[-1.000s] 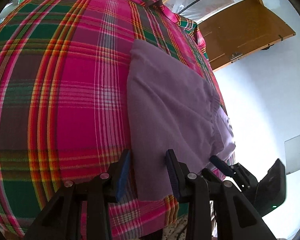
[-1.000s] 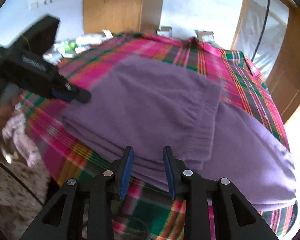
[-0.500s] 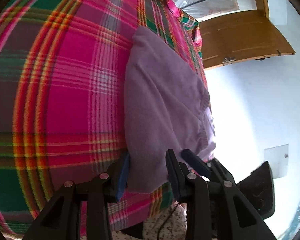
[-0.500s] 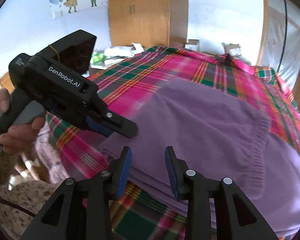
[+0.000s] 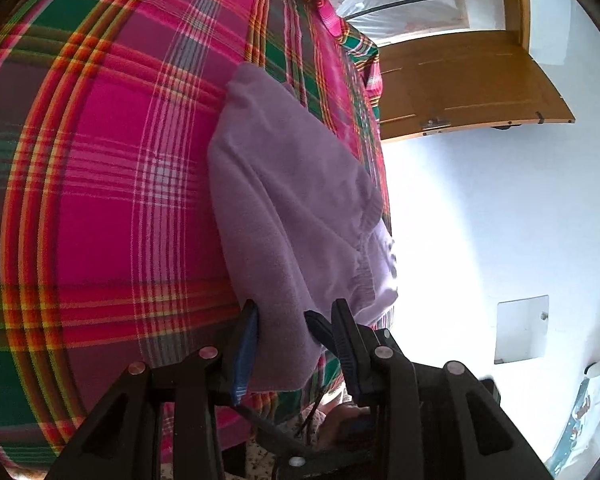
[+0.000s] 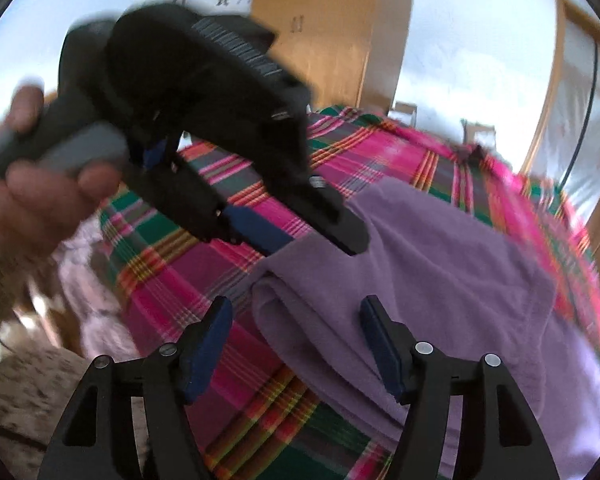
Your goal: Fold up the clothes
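Note:
A folded purple garment [image 5: 292, 200] lies on a pink and green plaid cover [image 5: 100, 160]. My left gripper [image 5: 296, 340] is shut on its near corner, and the cloth fills the gap between the fingers. From the right wrist view the left gripper [image 6: 320, 240] comes in from the upper left, held by a hand [image 6: 32, 196], with one finger above and one below the corner of the purple garment [image 6: 440, 272]. My right gripper [image 6: 296, 328] stands open over the folded edge, holding nothing. One of its fingertips [image 5: 316, 326] shows beside the left gripper.
The plaid cover [image 6: 204, 272] drops off at its near edge to a speckled floor [image 6: 20, 392] and a pale pink cloth [image 6: 92, 312]. A wooden door [image 5: 460, 88] stands open beyond the cover's far side. A wooden wardrobe [image 6: 324, 32] is at the back.
My right gripper has opened wide and let the folded edge go. The left gripper has stayed on the corner and now looms closer in the right wrist view.

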Available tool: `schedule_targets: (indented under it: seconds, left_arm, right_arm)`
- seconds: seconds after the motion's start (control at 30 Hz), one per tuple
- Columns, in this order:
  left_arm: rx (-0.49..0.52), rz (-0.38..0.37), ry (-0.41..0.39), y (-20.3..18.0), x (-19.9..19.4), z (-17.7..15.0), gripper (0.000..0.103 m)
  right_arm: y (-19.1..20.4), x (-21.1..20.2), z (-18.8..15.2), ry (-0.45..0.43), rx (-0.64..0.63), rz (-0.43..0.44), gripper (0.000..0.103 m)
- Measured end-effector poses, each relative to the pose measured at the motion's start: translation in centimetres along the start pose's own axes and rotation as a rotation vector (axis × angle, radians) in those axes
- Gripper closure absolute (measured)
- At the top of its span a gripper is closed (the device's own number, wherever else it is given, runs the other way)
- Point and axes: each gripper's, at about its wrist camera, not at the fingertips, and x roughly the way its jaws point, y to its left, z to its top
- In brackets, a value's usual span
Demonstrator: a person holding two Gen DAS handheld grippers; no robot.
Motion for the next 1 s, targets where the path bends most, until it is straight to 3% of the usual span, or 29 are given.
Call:
schedule_targets:
  seconds: [0.13, 0.4, 0.47, 0.63, 0.77, 1.0]
  left_arm:
    - [-0.010, -0.008, 0.001, 0.3, -0.3, -0.1, 0.067]
    - [-0.020, 0.013, -0.050, 0.5, -0.5, 0.7, 0.067]
    - [-0.025, 0.032, -0.068, 0.7, -0.5, 0.9, 0.065]
    - [-0.063, 0.057, -0.114, 1.5, -0.4, 2.3, 0.060]
    - [-0.059, 0.045, -0.145, 1.6, -0.1, 3.7, 0.059]
    - [-0.069, 0.067, -0.108, 1.4, 3.5, 6.2, 0.059]
  right_arm:
    - [1.5, 0.9, 0.1, 0.003, -0.076, -0.121, 0.035]
    - [0.2, 1.4, 0.7, 0.004, 0.021, -0.113, 0.045]
    - [0.0, 1.5, 0.7, 0.017, 0.035, -0.116, 0.070]
    - [-0.4, 1.0, 0.5, 0.008, 0.061, -0.120, 0.088]
    - [-0.6, 0.1, 0.4, -0.022, 0.084, -0.121, 0.091]
    - [-1.2, -2.5, 0.8, -0.091, 0.153, -0.081, 0.091]
